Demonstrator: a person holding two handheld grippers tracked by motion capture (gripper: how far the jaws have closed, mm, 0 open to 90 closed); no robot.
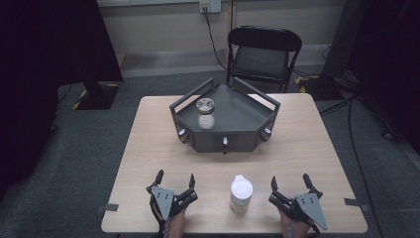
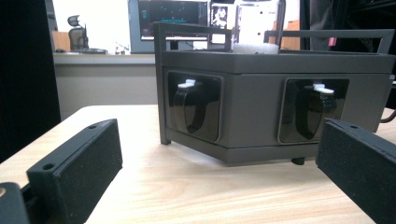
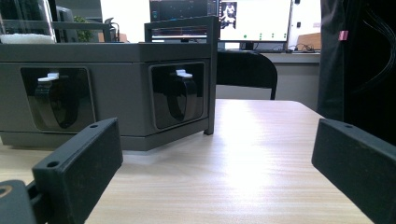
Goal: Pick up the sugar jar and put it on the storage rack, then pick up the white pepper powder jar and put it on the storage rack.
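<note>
A dark grey angular stand (image 1: 237, 136) with railings sits at the table's middle back; a glass jar (image 1: 205, 114) with a metal lid stands on its left part. A white lidded container (image 1: 241, 194) stands near the front edge, between the two grippers. My left gripper (image 1: 175, 179) rests open at the front left, nothing between its jaws. My right gripper (image 1: 289, 181) rests open at the front right, also empty. The left gripper view faces the stand (image 2: 261, 100) with its knobs; the right gripper view shows the stand (image 3: 107, 88) at left.
A black folding chair (image 1: 262, 54) stands behind the table. The light wooden table (image 1: 148, 148) has bare room left and right of the stand. Cables run on the floor at right. Monitors (image 3: 243, 18) show in the background.
</note>
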